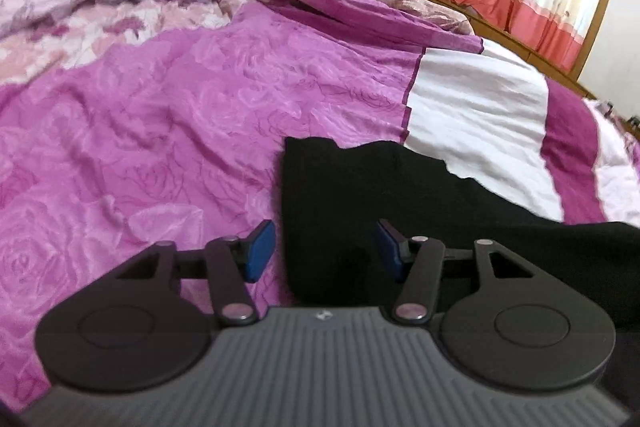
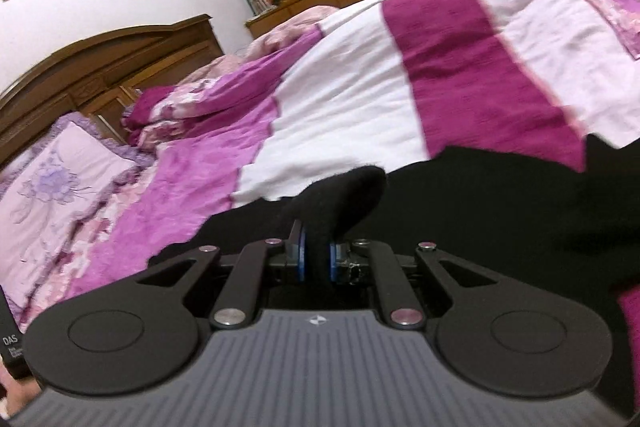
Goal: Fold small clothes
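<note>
The black garment (image 1: 400, 207) lies spread on the bed, over the purple rose-patterned quilt (image 1: 140, 147) and partly over its white band (image 1: 480, 107). In the left wrist view, its left edge runs straight up from between the fingers to a squared corner.

The left gripper (image 1: 326, 251) hangs low over that edge with its blue fingers (image 1: 260, 251) apart; the cloth sits between them, but neither pad presses on it. To do this step well, I judge it should bite right at the edge, taking every layer, before any lift.

The right gripper (image 2: 316, 259) has its fingers clamped on a raised fold of the black garment (image 2: 500, 219), which bulges up in a rounded hump above the pads. The pinch looks deep enough to hold. For a clean fold, both grips would best rise together and carry the edge across at even height, so the cloth does not twist or drag the quilt.

There is plenty of open bed: bare quilt to the left, and the white and magenta stripe (image 2: 480, 75) beyond. The pillow (image 2: 60, 187) and wooden headboard (image 2: 100, 59) stand well apart from the garment.
</note>
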### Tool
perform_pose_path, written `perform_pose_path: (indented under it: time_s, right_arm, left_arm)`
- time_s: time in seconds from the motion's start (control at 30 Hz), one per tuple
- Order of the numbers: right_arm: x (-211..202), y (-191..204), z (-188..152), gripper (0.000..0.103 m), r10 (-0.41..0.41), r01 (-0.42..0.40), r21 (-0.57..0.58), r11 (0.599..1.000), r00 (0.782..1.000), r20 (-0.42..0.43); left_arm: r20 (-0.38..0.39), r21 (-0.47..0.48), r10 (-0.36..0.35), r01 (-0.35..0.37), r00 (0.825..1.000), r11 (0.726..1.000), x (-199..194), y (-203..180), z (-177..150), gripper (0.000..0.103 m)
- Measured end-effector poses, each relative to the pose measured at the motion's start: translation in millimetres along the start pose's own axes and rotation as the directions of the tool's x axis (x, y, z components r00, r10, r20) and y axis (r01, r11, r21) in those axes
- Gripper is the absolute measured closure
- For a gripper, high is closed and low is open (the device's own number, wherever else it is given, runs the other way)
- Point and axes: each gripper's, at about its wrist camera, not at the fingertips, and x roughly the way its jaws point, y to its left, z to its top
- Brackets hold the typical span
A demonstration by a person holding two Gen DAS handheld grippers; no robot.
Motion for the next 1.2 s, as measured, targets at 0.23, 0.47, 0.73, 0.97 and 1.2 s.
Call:
perform_pose_path:
  time_s: [0.23, 0.47, 0.73, 0.97, 1.2]
  right_arm:
    - [-9, -34, -5, 0.092, -0.03, 0.03, 0.026, 0.999, 0.999, -0.013]
    - [-42, -44, -22, 0.092, -0.035, 0.035, 0.002, 0.999, 0.998, -0.045]
    - [-74, -59, -38, 0.092, -0.03, 0.032, 0.066, 0.997, 0.999, -0.028]
    - [-94, -48, -21, 0.093, 0.029, -0.029, -0.001, 1.0, 0.998, 0.052]
    - [-77, -51, -10, 0.093, 0.037, -0.039, 0.028, 0.999, 0.997, 0.064]
  left_arm:
    - [-0.009, -0.045, -0.004, 0.003, 1.0, 0.999, 14, 10, 1, 0.062]
    - [0.005, -0.059, -0.017, 0.018, 1.0, 0.998, 21, 12, 0, 0.08]
    - [0.064, -0.008, -0.036, 0.036, 0.997, 0.999, 13, 2, -4, 0.09]
    - [-0.066, 0.165, -0.138, 0.147, 0.988, 0.975, -39, -16, -30, 0.093]
    - [-0.083, 0.21, -0.078, 0.094, 0.994, 0.973, -6, -25, -41, 0.093]
